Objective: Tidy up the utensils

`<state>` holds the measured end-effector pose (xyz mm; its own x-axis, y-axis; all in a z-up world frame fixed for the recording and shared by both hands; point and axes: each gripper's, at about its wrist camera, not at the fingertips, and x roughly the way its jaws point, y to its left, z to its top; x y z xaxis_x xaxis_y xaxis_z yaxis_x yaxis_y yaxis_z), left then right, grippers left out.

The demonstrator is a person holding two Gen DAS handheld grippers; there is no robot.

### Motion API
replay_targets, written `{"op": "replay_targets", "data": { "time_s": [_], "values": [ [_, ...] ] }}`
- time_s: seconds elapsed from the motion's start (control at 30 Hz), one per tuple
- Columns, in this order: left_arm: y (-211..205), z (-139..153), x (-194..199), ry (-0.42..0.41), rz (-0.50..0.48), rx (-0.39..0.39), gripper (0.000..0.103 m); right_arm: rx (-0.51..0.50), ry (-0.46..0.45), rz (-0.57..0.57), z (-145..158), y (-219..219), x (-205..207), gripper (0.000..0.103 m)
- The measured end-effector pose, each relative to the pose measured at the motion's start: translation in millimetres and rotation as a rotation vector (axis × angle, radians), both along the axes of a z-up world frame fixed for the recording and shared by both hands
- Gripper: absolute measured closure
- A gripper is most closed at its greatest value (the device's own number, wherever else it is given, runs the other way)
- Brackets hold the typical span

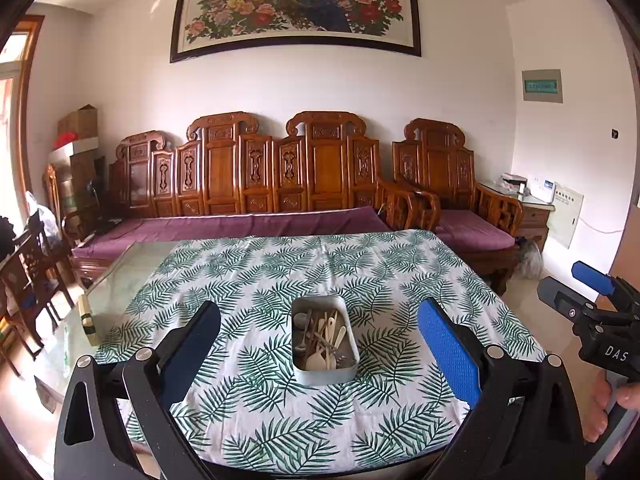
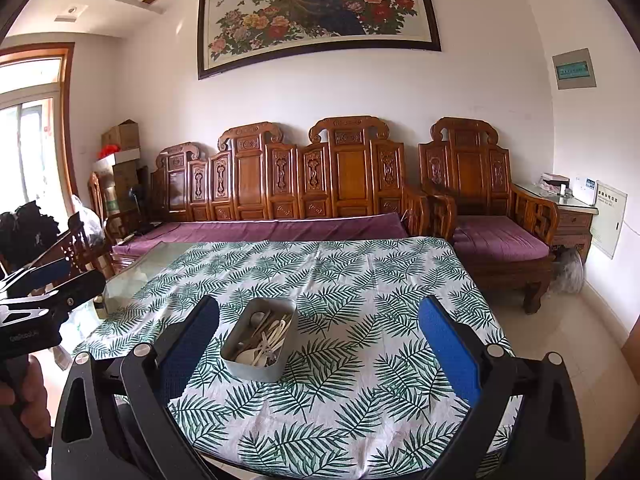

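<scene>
I take the table [image 1: 132, 276] as my landmark; a cloth [image 1: 320, 264] with green fern leaves covers most of it, and bare glass shows at its left end. A small green-and-cream block [image 1: 86, 318] sits on that bare glass near the left edge. Behind the table I see a carved wooden sofa [image 1: 248, 168] with a purple cushion [image 1: 224, 226], and an armchair [image 1: 452, 184] behind its right corner. Above the sofa hangs a framed peacock painting [image 1: 296, 4]. Right of the armchair stands a side table [image 2: 572, 216]. Far left behind the table, boxes [image 2: 120, 152] are stacked beside a window [image 2: 28, 128].
</scene>
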<state>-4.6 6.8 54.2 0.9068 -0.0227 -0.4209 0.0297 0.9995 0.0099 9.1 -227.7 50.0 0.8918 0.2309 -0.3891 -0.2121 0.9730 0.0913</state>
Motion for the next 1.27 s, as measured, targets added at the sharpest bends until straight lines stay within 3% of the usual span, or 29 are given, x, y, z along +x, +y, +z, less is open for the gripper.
{"op": "replay_targets", "data": {
  "time_s": [1.27],
  "values": [
    [-2.4, -0.2, -0.5, -0.003, 0.006, 0.008, 0.008, 0.0, 0.0, 0.001, 1.1, -0.4, 0.4, 0.003]
  ]
}}
